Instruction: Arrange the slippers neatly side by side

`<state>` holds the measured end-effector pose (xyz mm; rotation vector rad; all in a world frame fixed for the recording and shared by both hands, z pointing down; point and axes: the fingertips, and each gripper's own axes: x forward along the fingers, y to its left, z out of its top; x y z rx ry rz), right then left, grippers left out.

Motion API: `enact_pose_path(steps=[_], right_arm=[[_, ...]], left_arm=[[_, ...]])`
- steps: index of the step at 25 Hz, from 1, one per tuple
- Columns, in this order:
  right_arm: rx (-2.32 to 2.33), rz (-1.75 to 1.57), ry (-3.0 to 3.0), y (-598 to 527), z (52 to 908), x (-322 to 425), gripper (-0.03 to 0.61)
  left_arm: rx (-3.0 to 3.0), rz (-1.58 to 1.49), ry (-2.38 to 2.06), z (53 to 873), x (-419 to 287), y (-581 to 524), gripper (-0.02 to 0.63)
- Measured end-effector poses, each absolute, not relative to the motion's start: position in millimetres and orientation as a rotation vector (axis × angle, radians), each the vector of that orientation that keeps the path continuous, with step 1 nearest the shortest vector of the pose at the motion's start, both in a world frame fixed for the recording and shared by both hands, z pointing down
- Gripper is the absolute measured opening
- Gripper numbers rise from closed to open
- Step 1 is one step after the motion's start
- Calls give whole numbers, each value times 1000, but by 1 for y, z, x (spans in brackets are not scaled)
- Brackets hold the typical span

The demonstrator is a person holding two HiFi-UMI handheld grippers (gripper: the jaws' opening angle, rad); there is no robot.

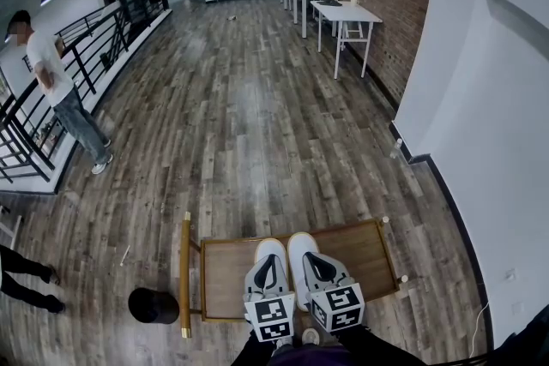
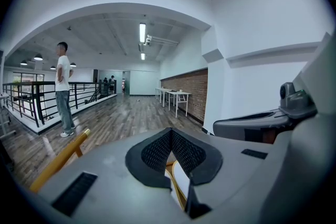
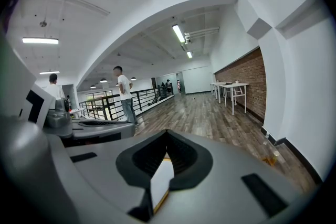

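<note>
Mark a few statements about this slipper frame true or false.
1. Two white slippers lie side by side on the wooden table. True.
2. The left gripper has its jaws wide apart. False: they are together.
3. A black round thing sits on the floor left of the table. True.
4. The white tables stand along the railing. False: along the brick wall.
5. Nobody else is in view. False: a person stands by the railing.

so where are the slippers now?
Head view, bottom centre: the slippers lie side by side on the wooden table, partly under the left gripper and right gripper.
</note>
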<state>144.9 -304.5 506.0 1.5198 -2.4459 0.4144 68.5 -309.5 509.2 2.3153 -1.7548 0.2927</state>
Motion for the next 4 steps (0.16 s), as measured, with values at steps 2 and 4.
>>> enact_pose_path(steps=[2, 4], right_arm=[[1519, 414, -2447, -305, 507, 145, -2], [1518, 413, -2447, -305, 507, 146, -2]], left_arm=[[2314, 294, -1755, 510, 69, -309, 2], [2314, 292, -1755, 511, 70, -309, 2]])
